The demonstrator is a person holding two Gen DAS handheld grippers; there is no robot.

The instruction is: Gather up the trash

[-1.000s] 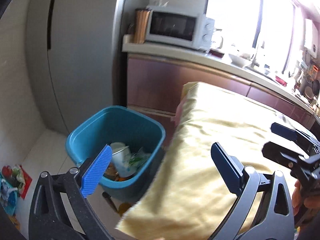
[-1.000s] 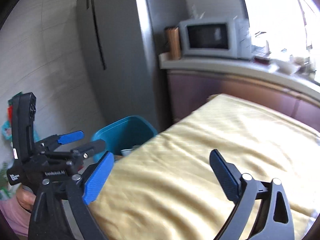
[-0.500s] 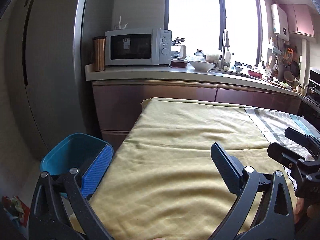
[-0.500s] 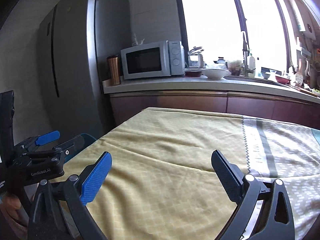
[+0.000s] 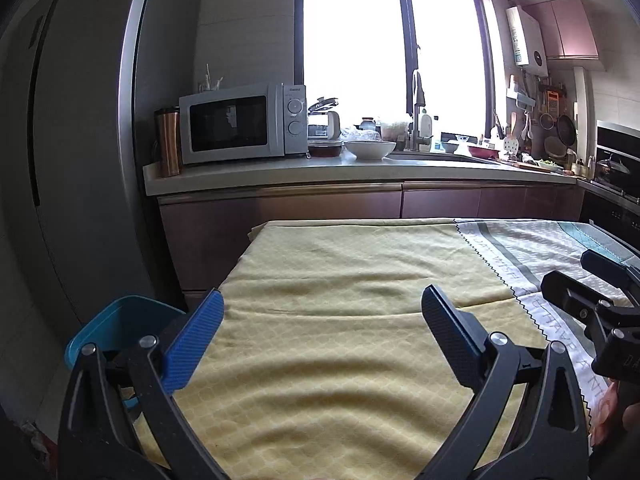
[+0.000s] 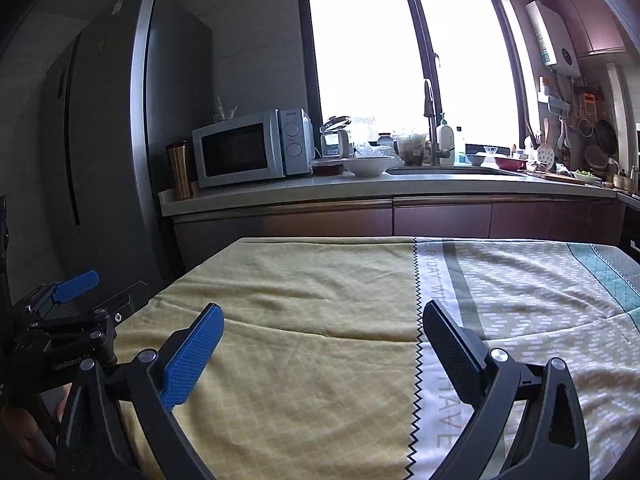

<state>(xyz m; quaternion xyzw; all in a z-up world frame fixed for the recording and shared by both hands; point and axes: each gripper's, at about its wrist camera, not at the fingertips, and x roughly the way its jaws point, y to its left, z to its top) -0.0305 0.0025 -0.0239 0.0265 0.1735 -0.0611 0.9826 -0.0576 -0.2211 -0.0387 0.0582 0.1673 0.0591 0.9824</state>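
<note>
Here both tools hang just above the cloth-covered surface (image 5: 340, 280), side by side and pointing toward the kitchen window. The left tool (image 5: 320, 332) has its jaws spread wide with nothing between them, one blue pad and one dark pad over the yellow part of the cloth. The right tool (image 6: 322, 344) is likewise spread wide and holds nothing; its dark finger sits over the zigzag seam where the yellow cloth meets the grey and white patterned part. Each tool shows at the edge of the other's view.

The one container that belongs to the task is the blue bin (image 5: 116, 328), standing on the floor just beside the left near corner of the surface, below the tall grey fridge (image 5: 80, 160). Only its rim and part of one inner wall show behind the left tool's blue finger, so what lies inside cannot be told. No loose trash shows on the cloth.

On the far counter (image 6: 360, 192) stand a copper tumbler (image 6: 179, 170), a white microwave (image 6: 252, 148), a dark shallow dish (image 6: 329, 168) and a white bowl (image 6: 368, 165), set in a row; their contents are hidden by the low angle. A red bowl (image 6: 508, 163) sits beyond the sink.
</note>
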